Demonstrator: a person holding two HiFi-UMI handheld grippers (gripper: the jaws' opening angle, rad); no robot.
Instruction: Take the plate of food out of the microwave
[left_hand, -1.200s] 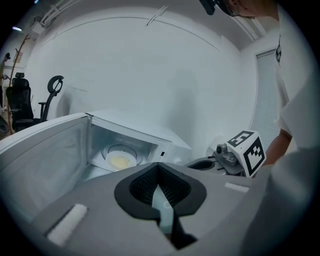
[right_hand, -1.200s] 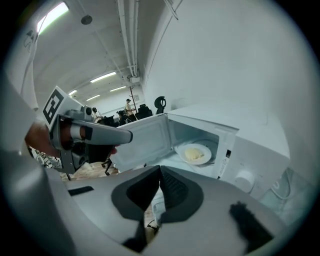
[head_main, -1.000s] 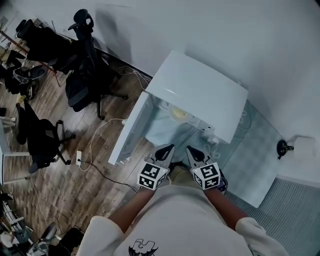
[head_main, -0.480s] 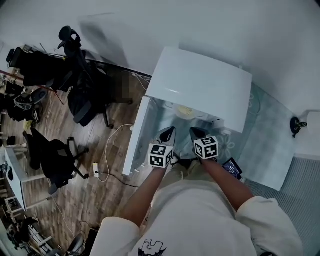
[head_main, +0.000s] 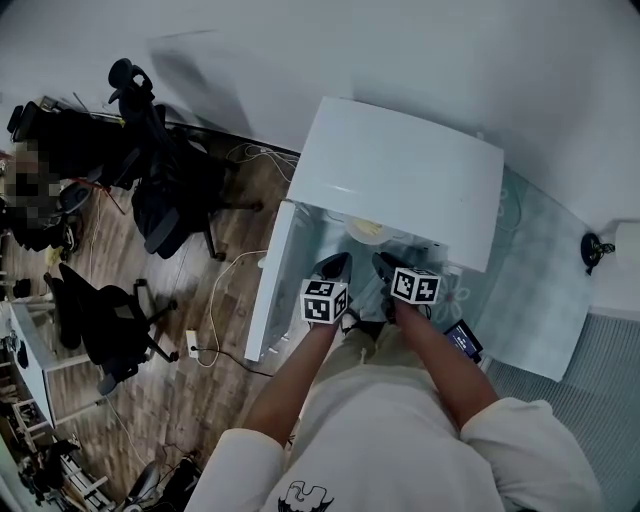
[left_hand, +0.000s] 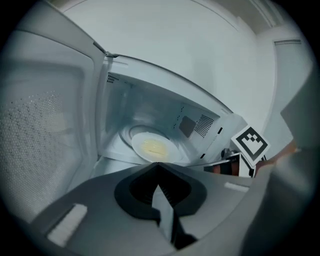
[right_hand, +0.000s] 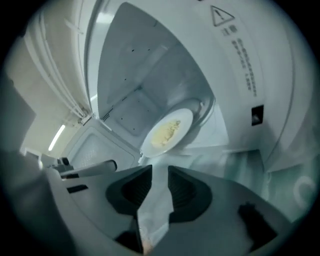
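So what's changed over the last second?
Both hand-held grippers moved forward to the microwave mouth. The right hand-held gripper, shut before, is opening its jaws with nothing between them. The left hand-held gripper is shut and empty. The plate of food stays inside, door open.

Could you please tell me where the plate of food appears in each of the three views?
Head view: the plate of food is just above centre, inside the microwave.
Left gripper view: the plate of food is near centre, just beyond the jaw tips.
Right gripper view: the plate of food is near centre, shown tilted.
Shared landmark: the open microwave door.
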